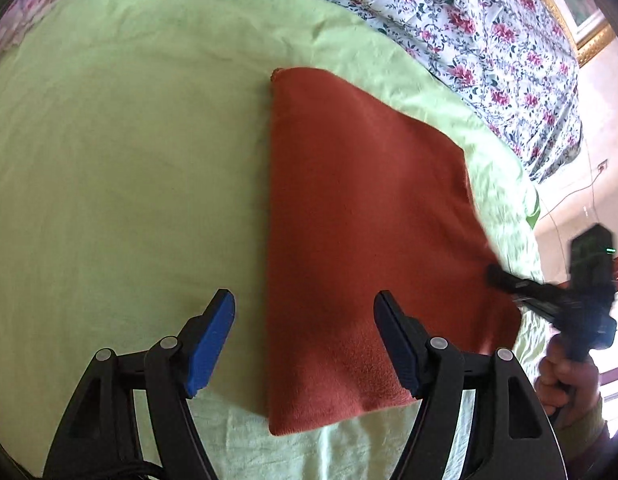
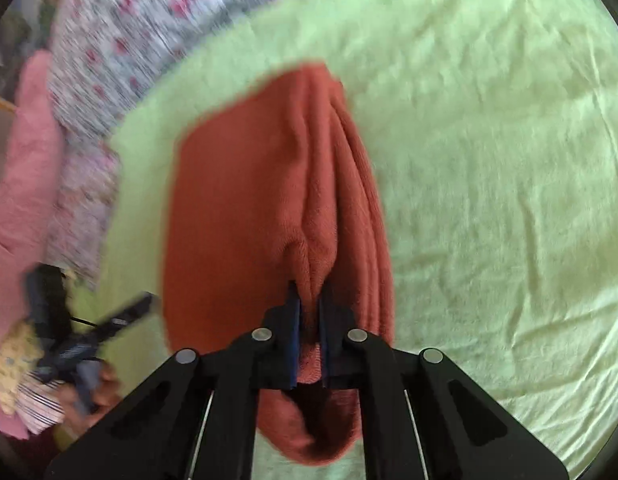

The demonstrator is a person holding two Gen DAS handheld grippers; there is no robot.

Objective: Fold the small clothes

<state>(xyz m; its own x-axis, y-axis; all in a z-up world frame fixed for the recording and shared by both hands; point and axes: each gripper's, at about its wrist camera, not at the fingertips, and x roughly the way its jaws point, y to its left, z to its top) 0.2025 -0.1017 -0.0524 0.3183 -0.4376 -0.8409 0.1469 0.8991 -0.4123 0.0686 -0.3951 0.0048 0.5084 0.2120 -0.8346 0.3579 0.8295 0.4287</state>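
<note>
A rust-red fleece cloth (image 1: 361, 216) lies folded on a light green sheet (image 1: 121, 152). My left gripper (image 1: 305, 304) is open and empty, hovering over the cloth's near left edge, one blue pad on each side of that edge. My right gripper (image 2: 309, 300) is shut on a pinched fold of the red cloth (image 2: 245, 208) at its near edge, and the cloth bunches into ridges ahead of the jaws. In the left wrist view the right gripper (image 1: 497, 274) grips the cloth's right edge, held by a hand.
A floral bedspread (image 1: 469, 28) lies beyond the green sheet, towards the bed's far side. A gilt picture frame (image 1: 589, 36) and a pink wall are at the right. In the right wrist view the left gripper (image 2: 125, 312) shows blurred at the left, beside pink fabric (image 2: 25, 184).
</note>
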